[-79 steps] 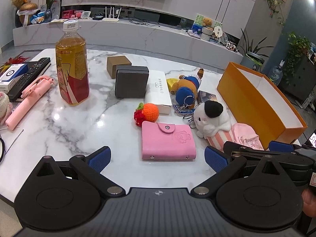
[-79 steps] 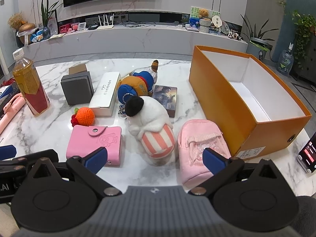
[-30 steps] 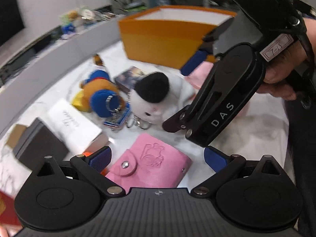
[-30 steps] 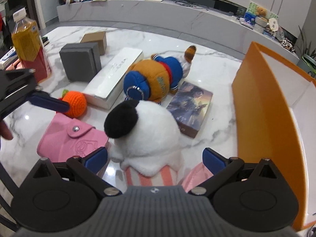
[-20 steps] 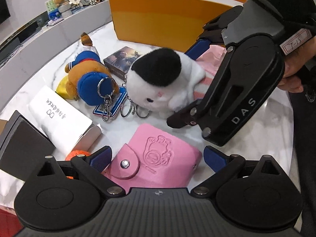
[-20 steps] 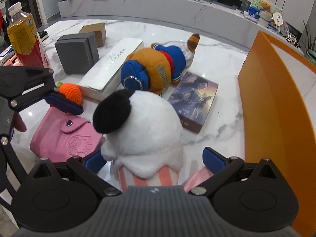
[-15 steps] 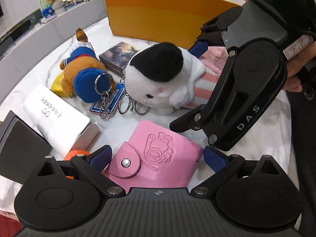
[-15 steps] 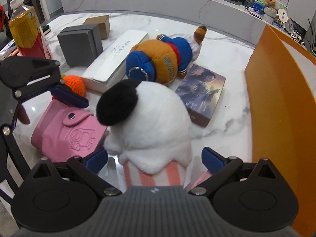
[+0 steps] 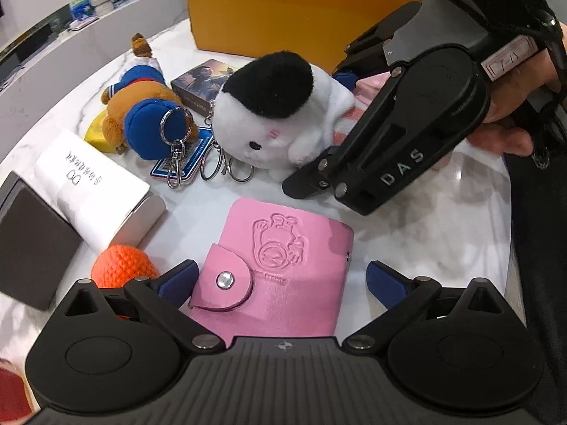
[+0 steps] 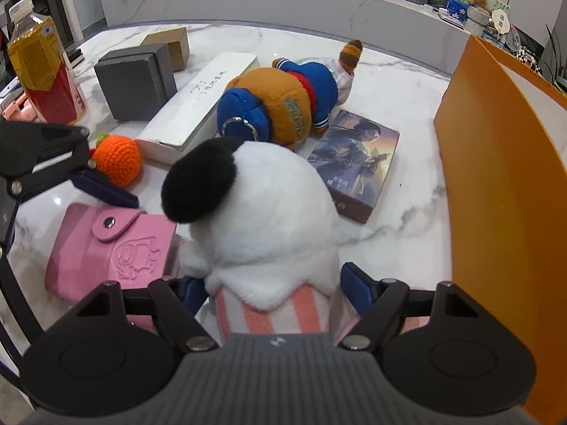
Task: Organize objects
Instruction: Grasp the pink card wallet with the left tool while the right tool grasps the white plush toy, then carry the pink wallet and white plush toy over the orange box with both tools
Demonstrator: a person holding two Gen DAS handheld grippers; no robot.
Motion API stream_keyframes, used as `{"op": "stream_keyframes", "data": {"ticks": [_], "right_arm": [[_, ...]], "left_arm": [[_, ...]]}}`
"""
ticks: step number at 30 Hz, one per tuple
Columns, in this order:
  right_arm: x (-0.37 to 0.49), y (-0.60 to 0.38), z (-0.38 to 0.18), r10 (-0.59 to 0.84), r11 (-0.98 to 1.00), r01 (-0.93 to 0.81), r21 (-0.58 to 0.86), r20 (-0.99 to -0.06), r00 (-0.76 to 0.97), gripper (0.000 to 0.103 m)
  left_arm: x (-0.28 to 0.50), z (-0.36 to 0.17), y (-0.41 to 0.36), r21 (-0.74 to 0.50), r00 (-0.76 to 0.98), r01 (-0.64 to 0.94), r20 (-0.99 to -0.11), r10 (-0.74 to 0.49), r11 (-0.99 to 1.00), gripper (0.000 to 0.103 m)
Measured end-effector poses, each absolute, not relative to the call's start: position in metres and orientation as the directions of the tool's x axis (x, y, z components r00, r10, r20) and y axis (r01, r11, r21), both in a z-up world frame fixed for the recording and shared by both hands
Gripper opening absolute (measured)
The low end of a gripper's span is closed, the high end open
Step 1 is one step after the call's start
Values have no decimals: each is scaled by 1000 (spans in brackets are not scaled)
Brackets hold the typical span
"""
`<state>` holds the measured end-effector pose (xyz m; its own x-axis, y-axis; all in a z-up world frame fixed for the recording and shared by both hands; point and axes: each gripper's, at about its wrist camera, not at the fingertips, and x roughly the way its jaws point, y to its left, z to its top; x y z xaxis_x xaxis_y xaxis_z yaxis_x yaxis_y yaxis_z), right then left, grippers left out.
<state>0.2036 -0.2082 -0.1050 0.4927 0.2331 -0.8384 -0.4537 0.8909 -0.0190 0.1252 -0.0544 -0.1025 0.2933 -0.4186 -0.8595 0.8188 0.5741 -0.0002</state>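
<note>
A pink snap wallet (image 9: pixel 283 265) lies on the marble table between the open fingers of my left gripper (image 9: pixel 281 283); it also shows in the right wrist view (image 10: pixel 110 248). A white plush with a black cap and pink-striped base (image 10: pixel 262 226) sits between the fingers of my right gripper (image 10: pixel 273 288), whose blue pads press its striped base. The plush (image 9: pixel 273 113) and the right gripper body (image 9: pixel 407 131) show in the left wrist view. An open orange box (image 10: pixel 503 163) stands to the right.
An orange crochet fruit (image 10: pixel 117 156), a white long box (image 10: pixel 198 102), a grey box (image 10: pixel 134 78), a brown-and-blue plush (image 10: pixel 283 102), a picture box (image 10: pixel 358 156), keyrings (image 9: pixel 198 166) and a tea bottle (image 10: pixel 39 67) crowd the table. A pink pouch (image 9: pixel 368 81) lies behind the white plush.
Both grippers have moved down and forward. The left now straddles the pink wallet. The right has closed in on the white plush's striped base.
</note>
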Motion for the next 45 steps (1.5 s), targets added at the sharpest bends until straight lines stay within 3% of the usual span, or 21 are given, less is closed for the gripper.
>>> {"op": "stream_keyframes", "data": {"ticks": [4, 13, 18, 45], "right_arm": [[205, -211, -103, 256, 896, -443, 16, -834, 488, 68], [202, -214, -99, 280, 894, -446, 33, -820, 500, 65], [200, -223, -93, 374, 883, -445, 147, -794, 480, 63], [154, -231, -26, 373, 901, -415, 129, -717, 589, 61]], "left_arm": [[124, -100, -54, -1, 310, 779, -868, -387, 627, 103], [109, -96, -53, 1, 345, 744, -857, -383, 668, 98], [96, -95, -61, -27, 354, 724, -843, -406, 689, 97], [53, -32, -25, -35, 510, 624, -738, -441, 781, 95]]}}
